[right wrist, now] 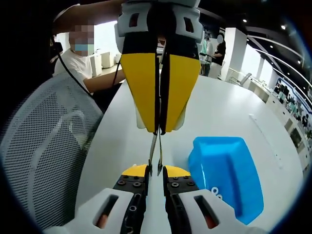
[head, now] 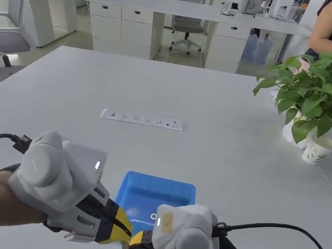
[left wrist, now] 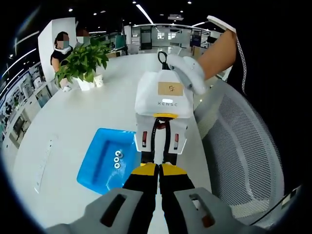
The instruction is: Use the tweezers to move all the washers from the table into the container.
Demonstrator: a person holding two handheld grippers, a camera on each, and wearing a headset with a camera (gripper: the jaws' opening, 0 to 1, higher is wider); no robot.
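Washers (left wrist: pixel 117 158) lie in a small cluster on the floor of the blue container (left wrist: pixel 97 171), which sits on the white worktop (head: pixel 207 104) just in front of the two grippers. A few rings can be made out there. The right gripper view shows them near the container's near end, and the head view shows one pale ring in the same tray. Every washer I can make out is inside the container, so the moving looks done or close to it, though the strip of worktop under the grippers is hidden. Further off stand a power strip (head: pixel 141 119) and a potted plant (head: pixel 306 93).

The left hand-held gripper (left wrist: pixel 159 170) has its yellow jaws pressed together on the upper part of the tweezers (right wrist: pixel 155 146), which hang point-first from it in the right gripper view. The right hand-held gripper (right wrist: pixel 156 171) faces it head-on. Its jaws are drawn in to a narrow slot with the tweezer tips between them, but I cannot tell whether they pinch the tips or only flank them. It reads as the tool passing between the grippers, or being steadied.
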